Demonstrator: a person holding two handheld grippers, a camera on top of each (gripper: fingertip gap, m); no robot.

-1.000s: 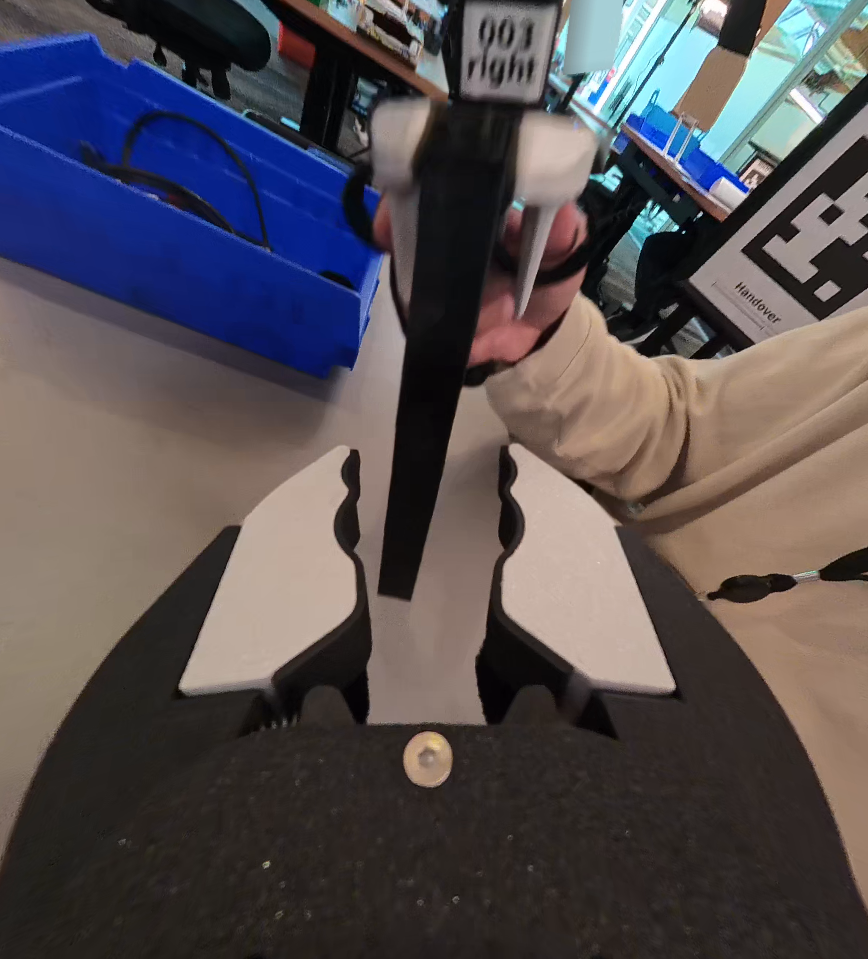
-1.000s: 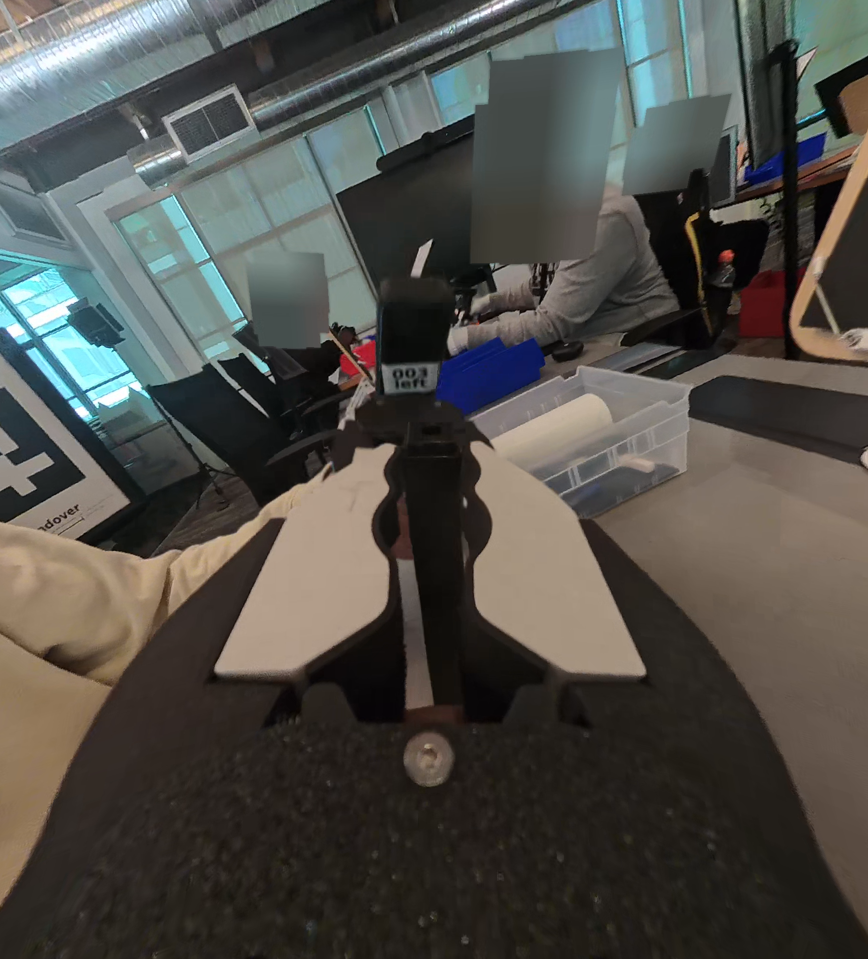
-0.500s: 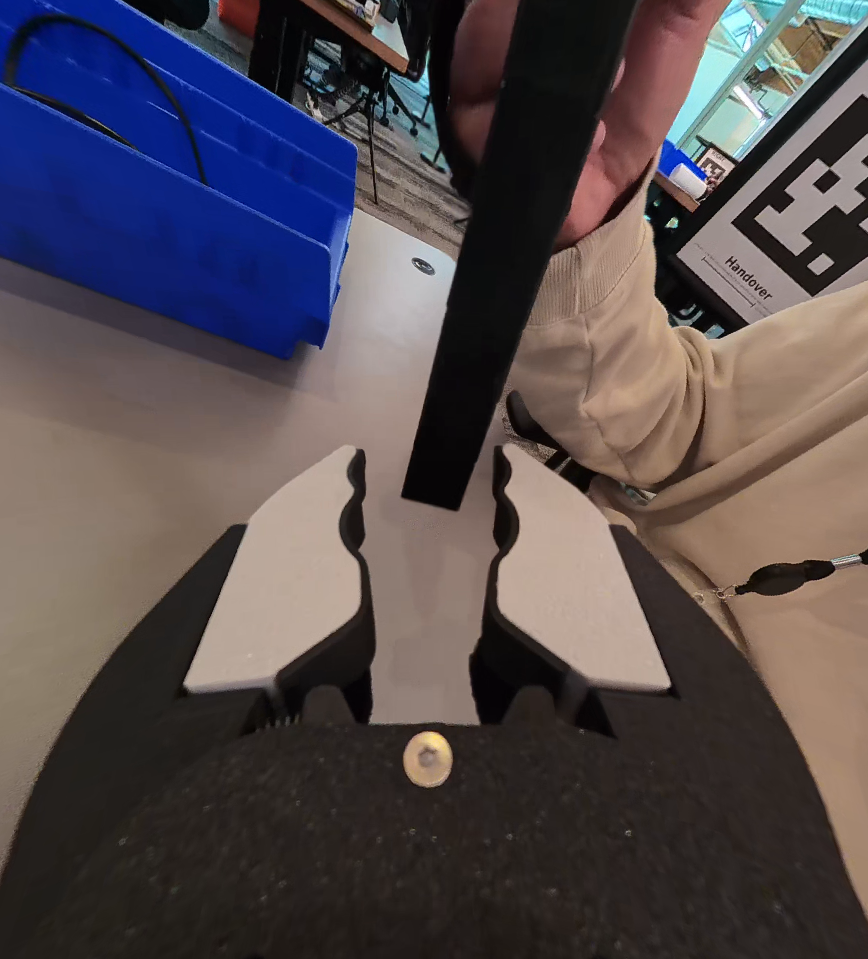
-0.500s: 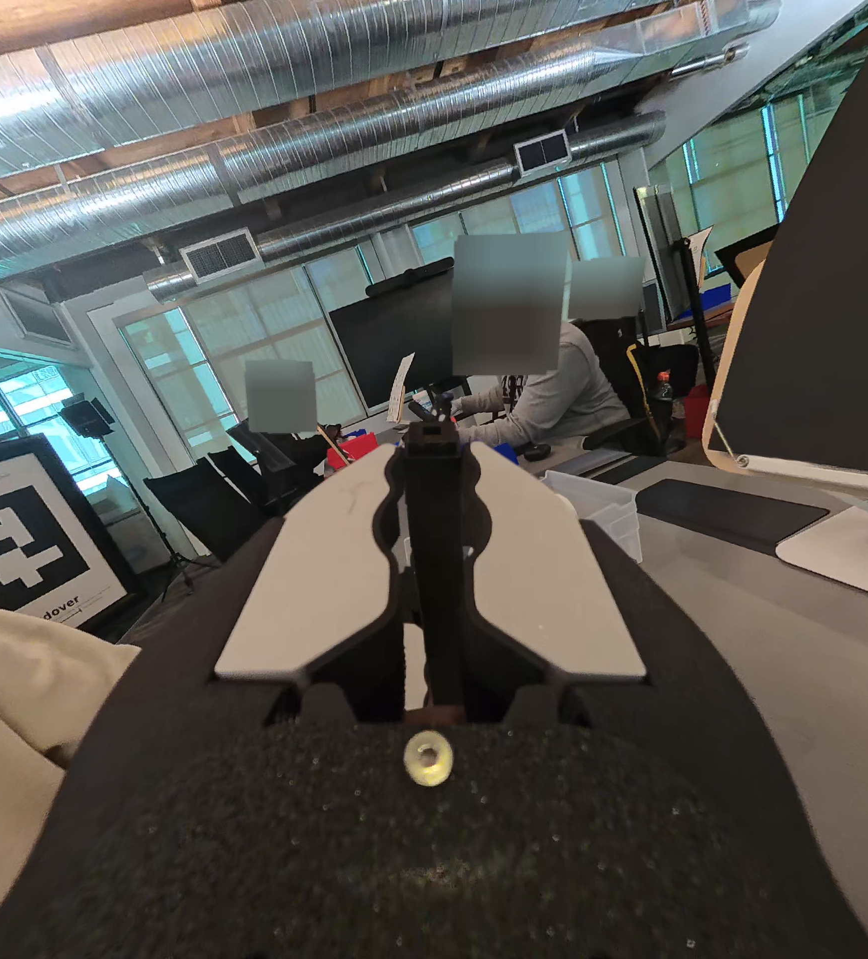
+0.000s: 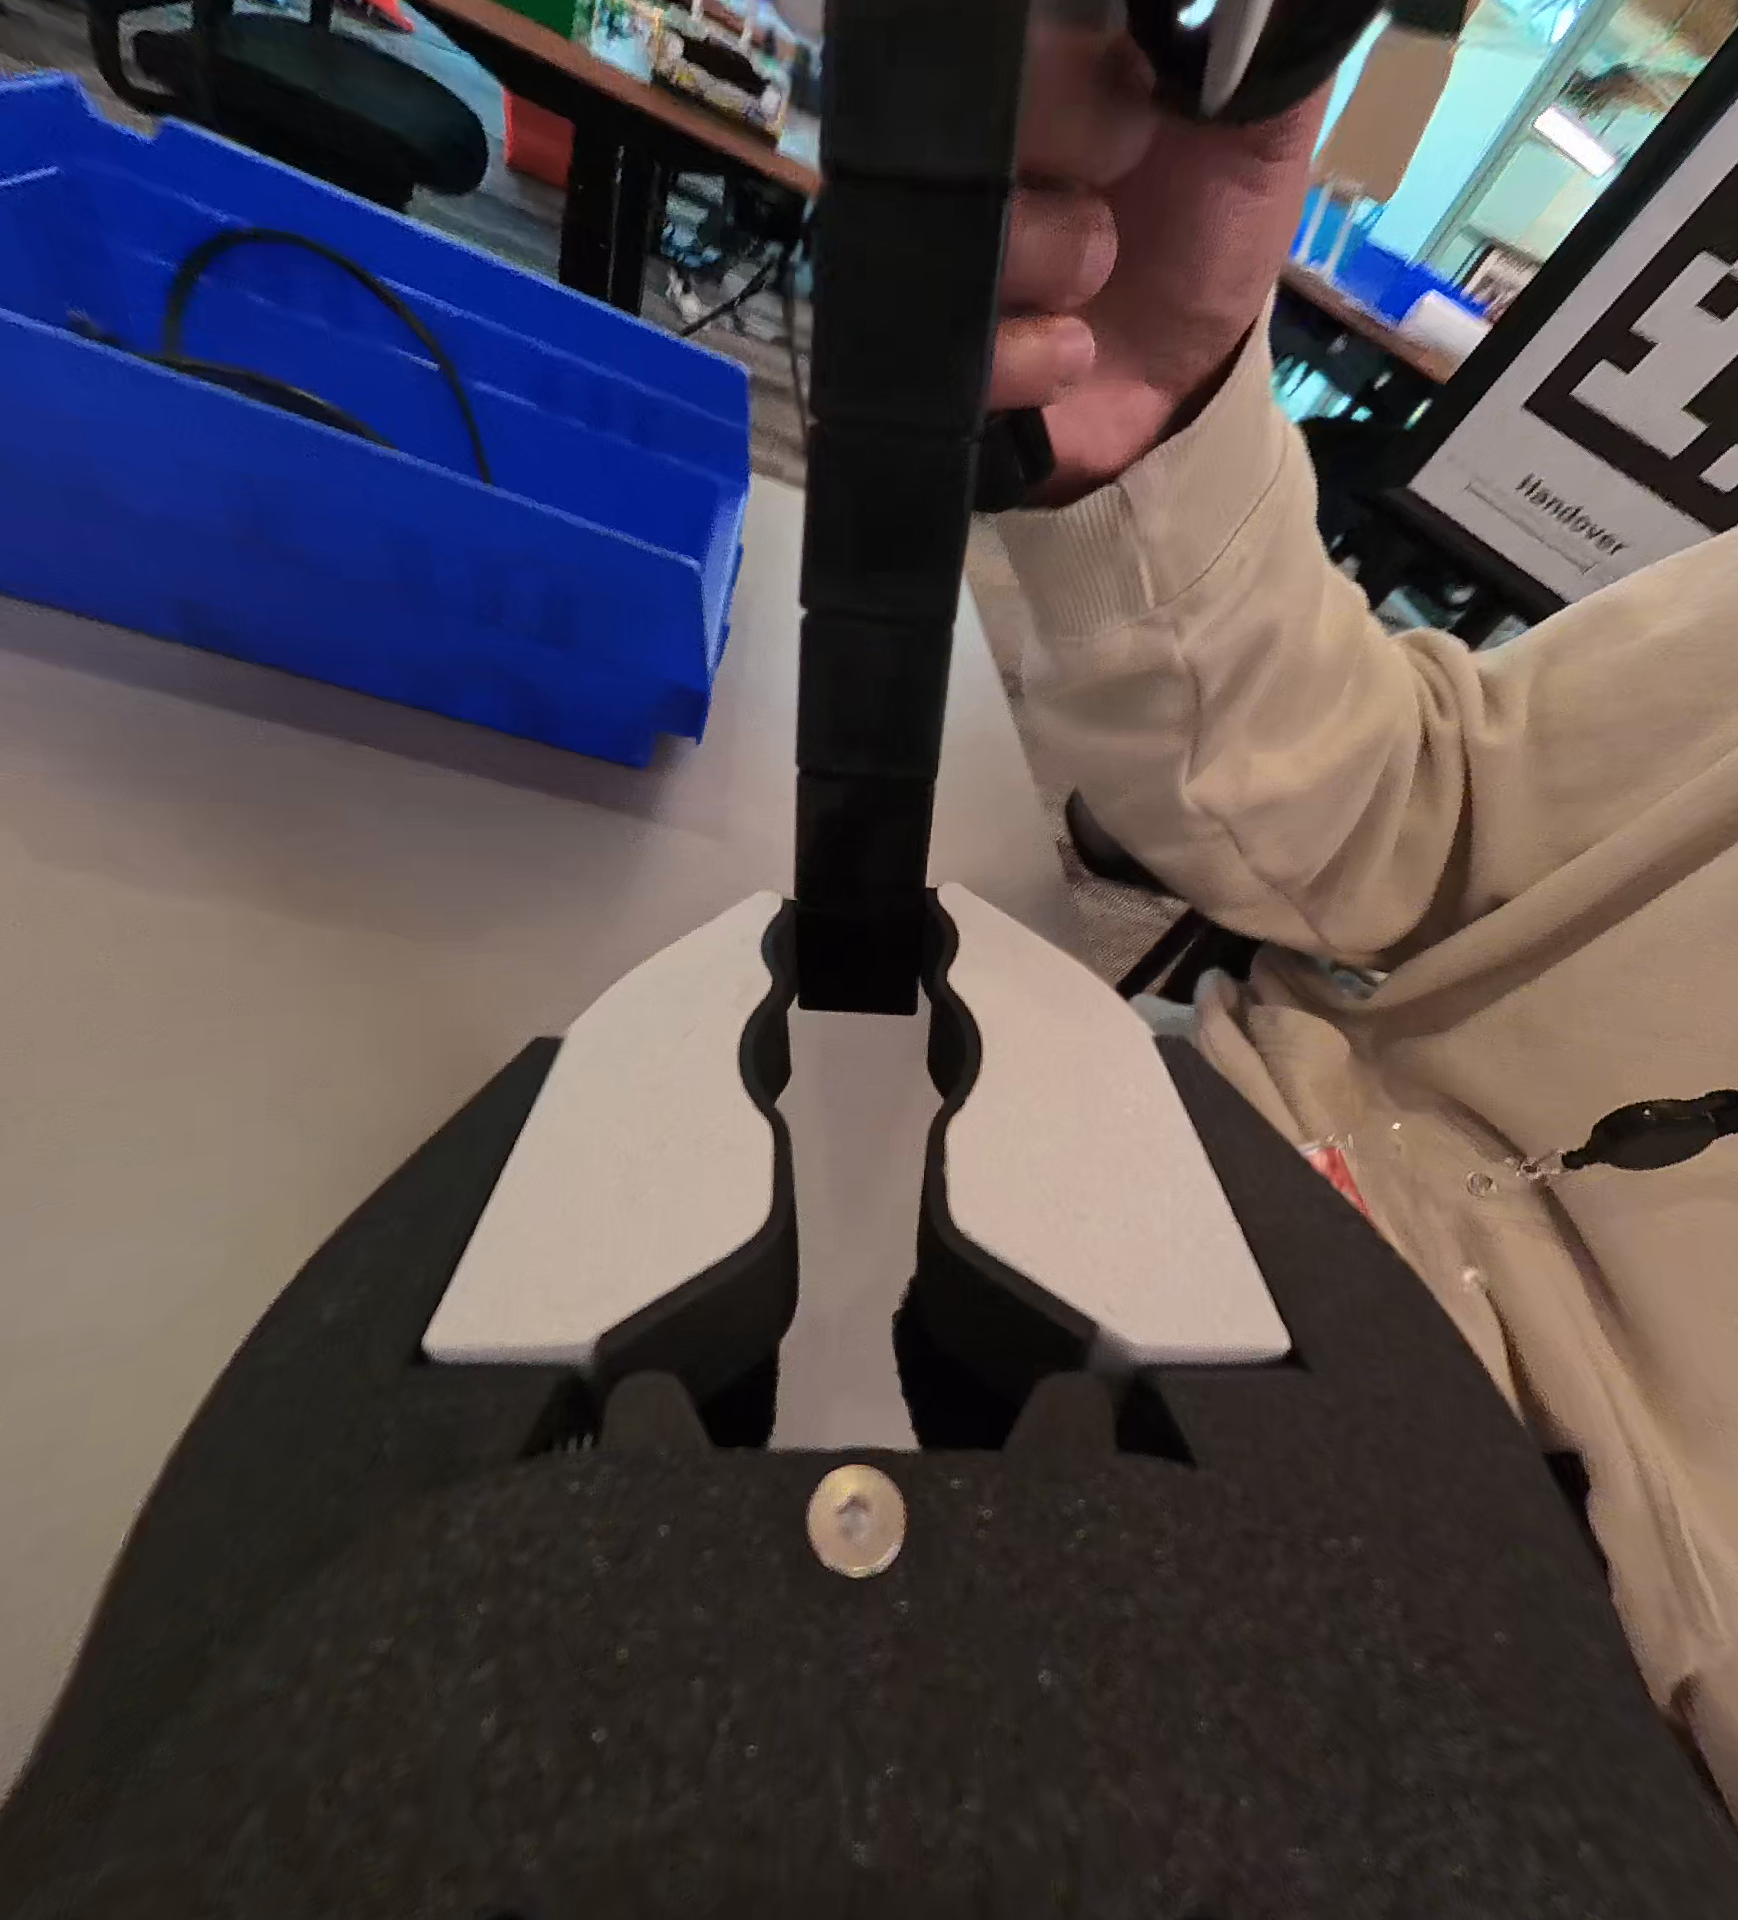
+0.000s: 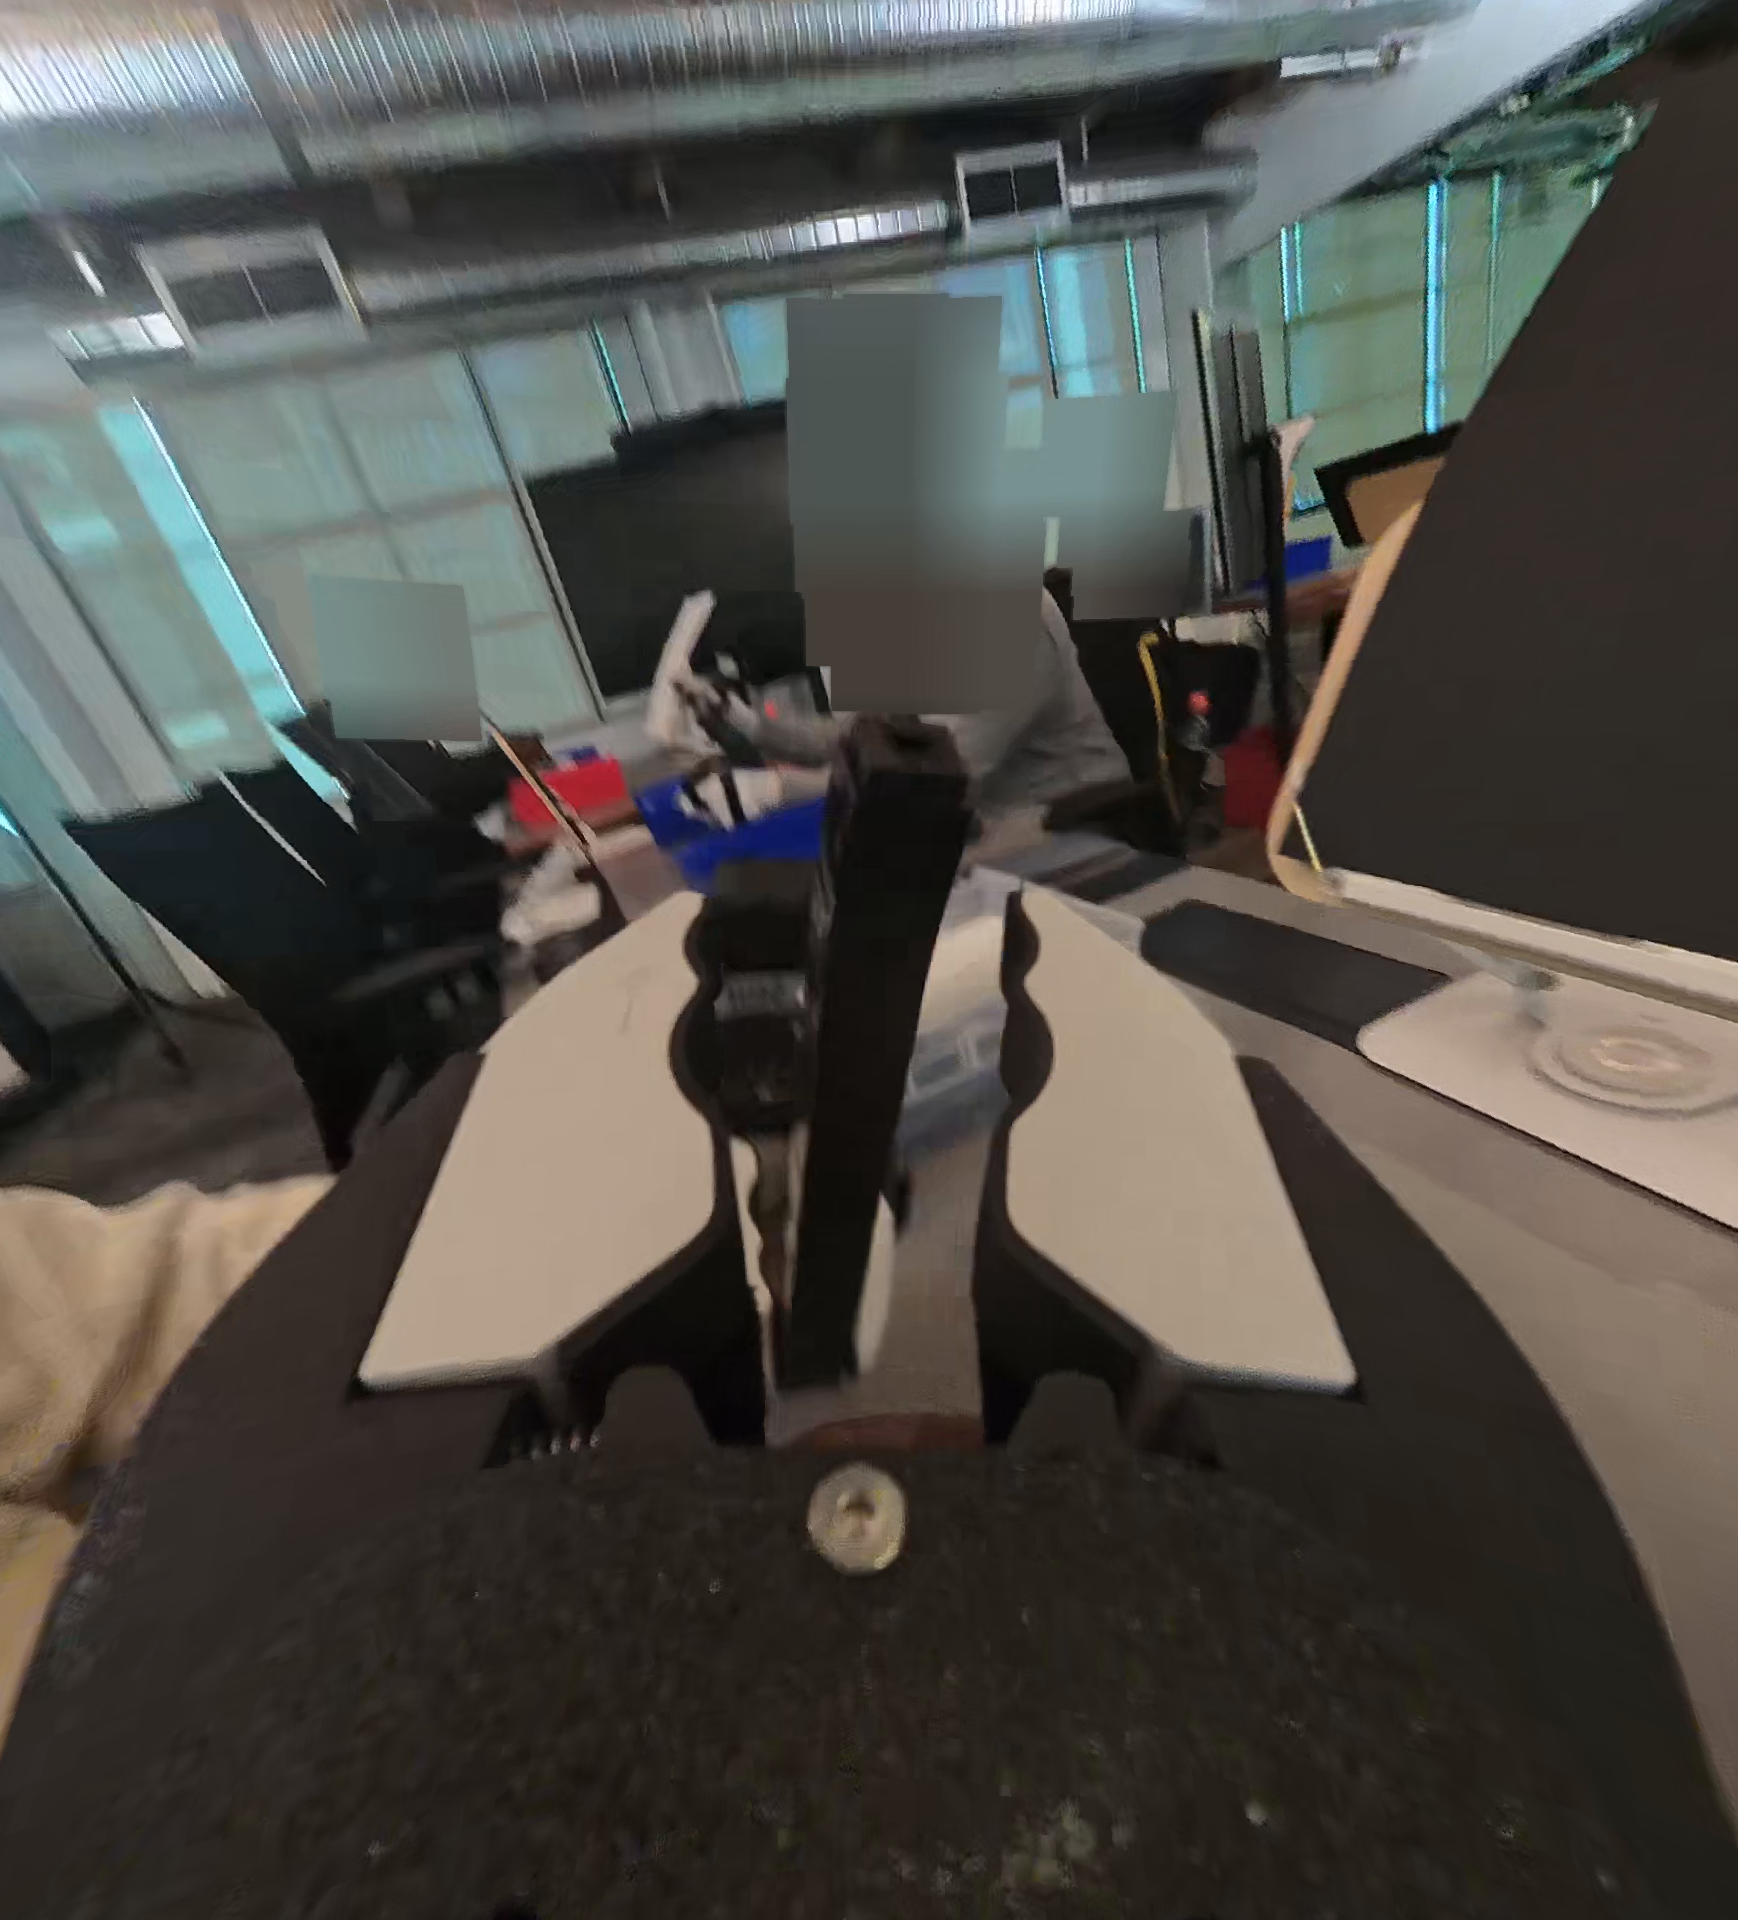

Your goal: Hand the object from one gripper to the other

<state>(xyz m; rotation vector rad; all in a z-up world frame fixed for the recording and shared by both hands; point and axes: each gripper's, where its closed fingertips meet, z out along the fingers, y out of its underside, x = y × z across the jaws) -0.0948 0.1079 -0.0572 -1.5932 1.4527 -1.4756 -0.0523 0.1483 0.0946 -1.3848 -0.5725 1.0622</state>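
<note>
1. Left gripper point(image 5: 858, 951) — fingers drawn in against the lower end of the black bar point(image 5: 891, 499), tips pressing on both its sides; the bar rises toward 12 o'clock out of the left wrist view
2. Right gripper point(image 6: 860, 966) — fingers spread wide, a clear gap on each side of the black bar point(image 6: 870, 1049), which stands between them untouched, leaning slightly toward 1 o'clock; view blurred
3. Black bar — long, square-sectioned, marked with faint cross seams; gripped at its bottom end only
4. Hand point(image 5: 1135, 270) in a cream sleeve point(image 5: 1291, 707), at 1 o'clock of the bar in the left wrist view, wrapped round a black handle
5. Blue bin point(image 5: 345, 540) at 10 o'clock on the pale table point(image 5: 221, 987), with a black cable point(image 5: 345, 301) looped inside
6. Black-and-white marker board point(image 5: 1696, 343) at 2 o'clock, behind the sleeve
7. Dark panel on a white base point(image 6: 1613, 1081) at 3 o'clock in the right wrist view
</note>
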